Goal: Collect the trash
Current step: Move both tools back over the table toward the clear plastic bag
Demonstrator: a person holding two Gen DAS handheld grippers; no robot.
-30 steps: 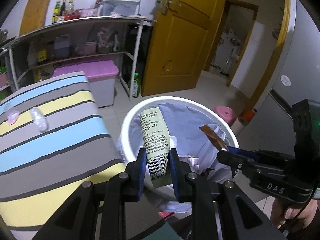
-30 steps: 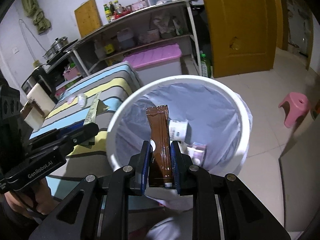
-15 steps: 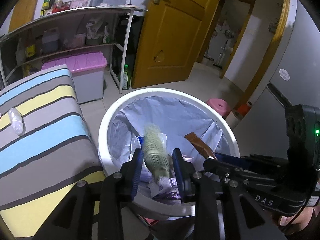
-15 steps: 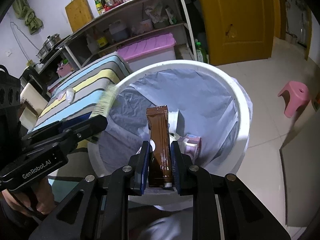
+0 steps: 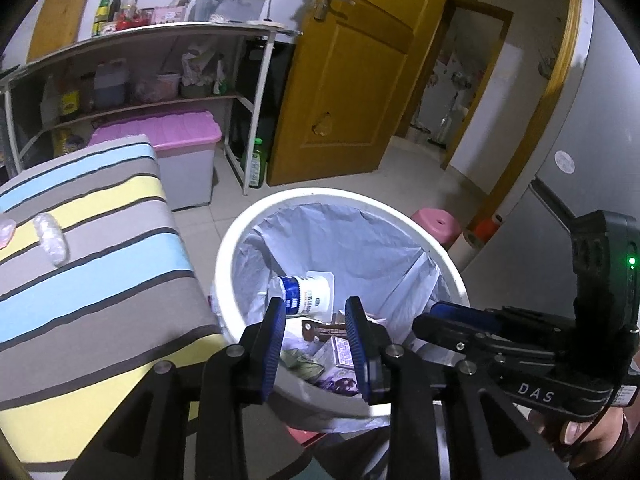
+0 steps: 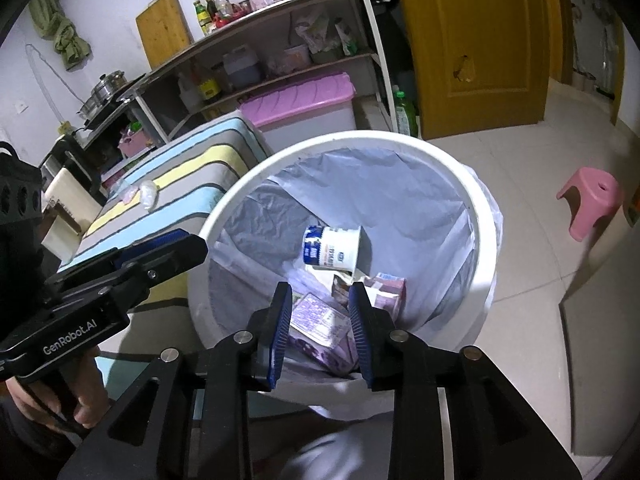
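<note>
Both tongs hang over the bin right now. The left tongs (image 5: 316,316) have their blue pads parted with nothing between them, and the right tongs (image 6: 320,304) have just been opening, also with nothing in them.

The trash is down inside the white bin (image 5: 256,240), which has a pale grey-blue liner bag (image 5: 352,240). In there I count one white yogurt cup (image 6: 334,248) with a blue band lying on its side, one brown wrapper (image 5: 320,330) lying flat, a green-ish packet (image 5: 300,362) near the bottom, and some purple and pink printed packets (image 6: 320,320) piled together; can't tell exactly how many of those.

Still out on the striped table (image 5: 100,280) just beside the bin: one crumpled clear plastic piece (image 5: 50,238) and one pinkish scrap (image 5: 6,230) at the picture's edge.

Around it all: a yellow door (image 5: 348,92), a shelf rack (image 5: 132,68) with bottles and jugs, one storage box with a pink lid (image 5: 168,136), one green bottle (image 5: 256,162) on the floor, and one pink stool (image 6: 592,200). Nothing blocks the bin's mouth besides the two tongs themselves. A hand (image 6: 86,400) grips the left handle at the lower edge of the right view.
</note>
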